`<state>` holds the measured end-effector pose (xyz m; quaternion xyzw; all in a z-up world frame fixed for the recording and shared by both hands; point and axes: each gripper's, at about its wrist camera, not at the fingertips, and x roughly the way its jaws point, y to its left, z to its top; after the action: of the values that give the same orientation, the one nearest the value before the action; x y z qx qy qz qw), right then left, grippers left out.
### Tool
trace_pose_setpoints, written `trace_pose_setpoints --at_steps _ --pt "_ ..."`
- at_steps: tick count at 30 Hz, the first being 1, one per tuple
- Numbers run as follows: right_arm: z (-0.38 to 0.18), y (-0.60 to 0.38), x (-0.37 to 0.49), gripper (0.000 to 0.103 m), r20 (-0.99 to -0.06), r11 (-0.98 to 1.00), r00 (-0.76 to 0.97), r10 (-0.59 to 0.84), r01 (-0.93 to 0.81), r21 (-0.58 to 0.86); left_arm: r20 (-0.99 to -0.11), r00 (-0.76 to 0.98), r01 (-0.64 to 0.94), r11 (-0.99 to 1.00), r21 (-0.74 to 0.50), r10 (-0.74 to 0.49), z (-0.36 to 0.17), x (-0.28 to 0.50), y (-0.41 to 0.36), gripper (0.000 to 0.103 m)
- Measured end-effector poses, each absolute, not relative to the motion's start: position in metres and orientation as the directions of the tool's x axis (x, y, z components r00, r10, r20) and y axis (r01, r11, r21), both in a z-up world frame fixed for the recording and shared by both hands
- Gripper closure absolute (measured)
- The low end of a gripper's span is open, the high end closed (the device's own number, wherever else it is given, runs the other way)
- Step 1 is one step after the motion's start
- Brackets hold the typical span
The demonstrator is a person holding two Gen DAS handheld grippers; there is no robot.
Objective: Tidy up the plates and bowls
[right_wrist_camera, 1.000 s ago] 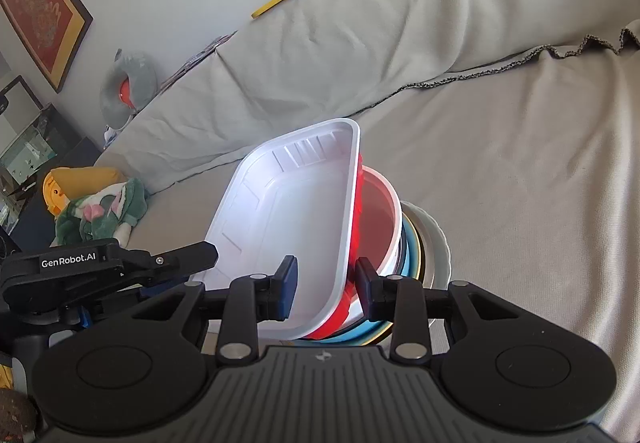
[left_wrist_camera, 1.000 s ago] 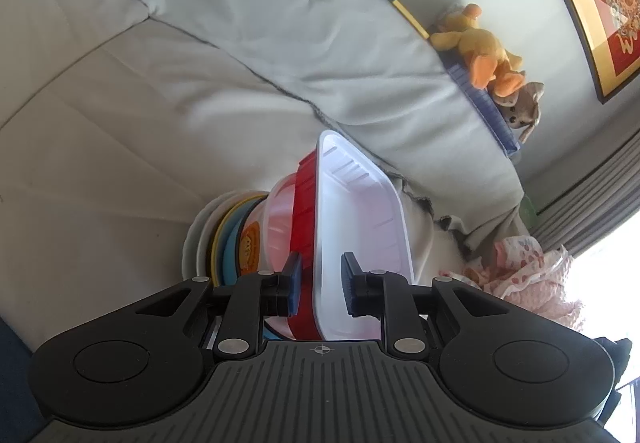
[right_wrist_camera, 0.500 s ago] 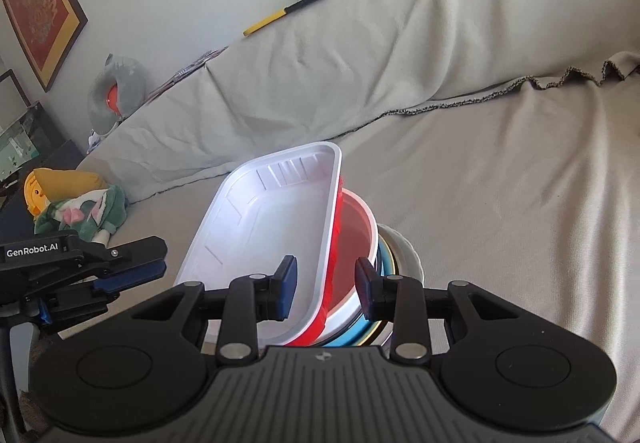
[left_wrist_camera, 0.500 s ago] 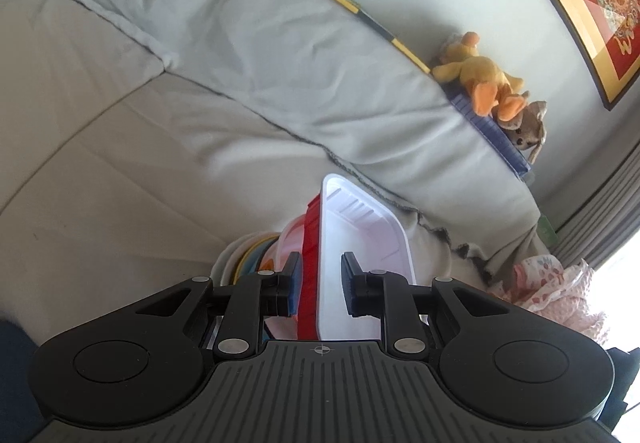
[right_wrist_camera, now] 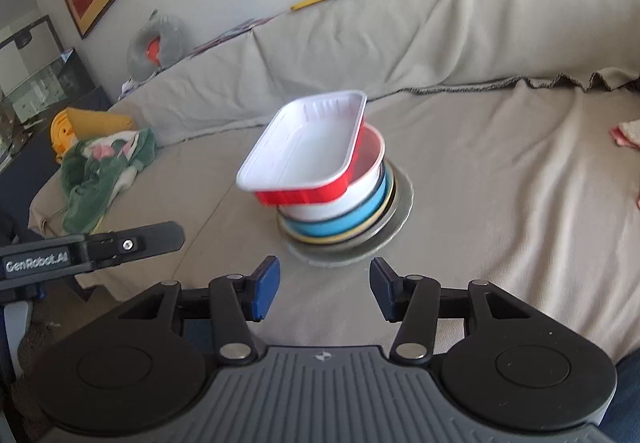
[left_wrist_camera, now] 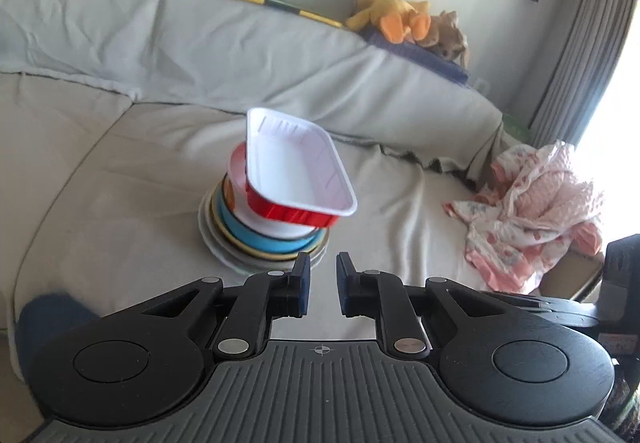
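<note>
Tool [right_wrist_camera: 324, 287] faces tilted red-white tray [right_wrist_camera: 308, 147] atop stack.

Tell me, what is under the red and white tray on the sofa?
The red and white tray sits tilted on a white bowl. Below come a blue dish, a yellow-rimmed plate and a pale plate. Only their edges show; their insides are covered.

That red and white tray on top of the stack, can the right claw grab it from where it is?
Probably yes. The right claw is open and empty, the tray sits tilted on top of the stack with its rim overhanging, and only bare sofa cover lies between.
</note>
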<state>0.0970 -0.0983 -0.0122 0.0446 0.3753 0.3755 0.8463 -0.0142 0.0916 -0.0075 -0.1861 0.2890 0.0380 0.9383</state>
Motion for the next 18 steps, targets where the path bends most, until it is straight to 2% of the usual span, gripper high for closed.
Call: trace_pose_setpoints --at_steps 5,8,13,18 --pt "-0.011 -0.105 0.055 0.053 -0.626 0.707 0.420 0.657 -0.632 0.317 -0.575 0.818 -0.166 0.954 -0.248 -0.007 -0.011 -0.032 0.055 0.086" --pt "-0.006 -0.108 0.044 0.053 -0.622 0.738 0.473 0.624 -0.619 0.269 -0.600 0.796 -0.206 0.969 -0.135 0.085 -0.018 -0.037 0.035 0.086" --pt "-0.008 -0.114 0.047 0.053 -0.633 0.768 0.495 0.595 -0.583 0.266 -0.650 0.760 -0.214 0.954 -0.208 0.029 -0.033 -0.037 0.042 0.087" --pt "-0.015 -0.111 0.046 0.053 -0.661 0.761 0.460 0.593 -0.588 0.274 -0.655 0.751 -0.245 0.956 -0.162 0.082 -0.033 -0.044 0.039 0.087"
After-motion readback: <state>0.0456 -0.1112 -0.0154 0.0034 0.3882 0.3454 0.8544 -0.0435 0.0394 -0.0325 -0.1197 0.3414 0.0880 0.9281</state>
